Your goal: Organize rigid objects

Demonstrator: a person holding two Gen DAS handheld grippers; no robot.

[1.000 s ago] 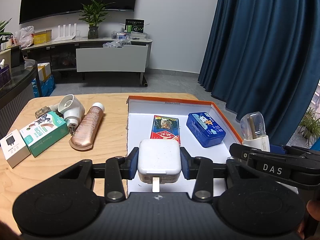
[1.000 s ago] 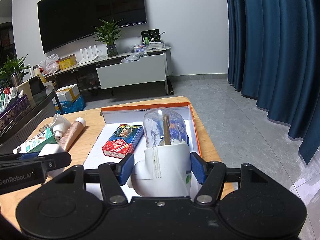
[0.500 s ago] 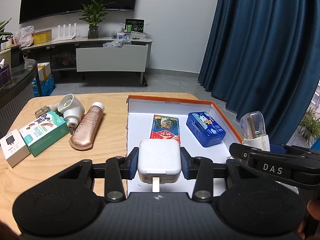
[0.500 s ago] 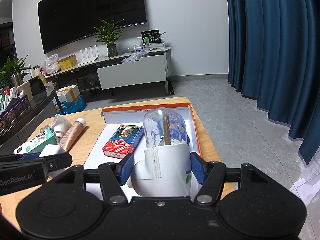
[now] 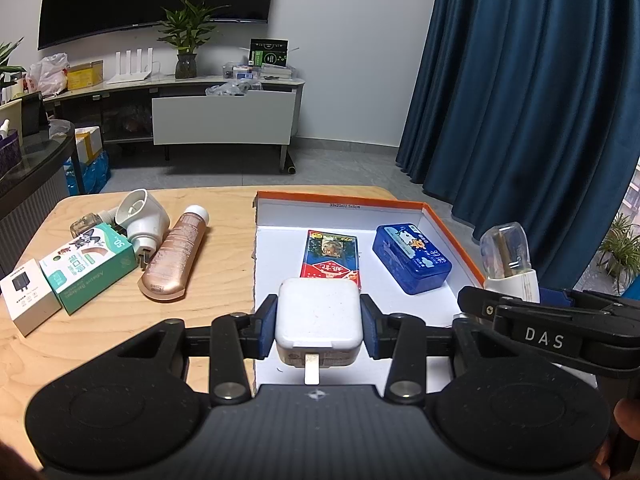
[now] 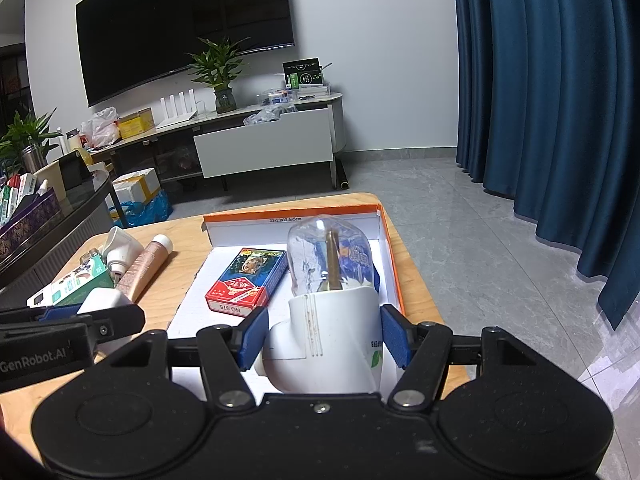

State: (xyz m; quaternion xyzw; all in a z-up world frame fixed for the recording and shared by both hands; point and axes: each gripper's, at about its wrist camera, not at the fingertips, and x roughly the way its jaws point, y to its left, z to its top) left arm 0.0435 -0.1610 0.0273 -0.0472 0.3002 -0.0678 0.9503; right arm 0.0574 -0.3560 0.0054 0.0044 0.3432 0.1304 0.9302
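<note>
My left gripper (image 5: 319,326) is shut on a white square charger (image 5: 320,306), prong towards the camera, held over the near edge of the orange-rimmed white box (image 5: 340,199). My right gripper (image 6: 325,336) is shut on a white plug-in vaporizer (image 6: 332,316) with a clear bottle (image 6: 328,256) pointing away, above the box's right side. Inside the box lie a red card pack (image 5: 331,254) and a blue tin (image 5: 412,258). The right gripper's side and the held bottle (image 5: 506,250) show at the left wrist view's right edge.
On the wooden table (image 5: 224,208), left of the box, lie a second white vaporizer (image 5: 142,216), a rose-gold tube (image 5: 174,258), a green-and-white carton (image 5: 88,266) and a small white box (image 5: 28,302). A blue curtain (image 5: 520,100) hangs on the right.
</note>
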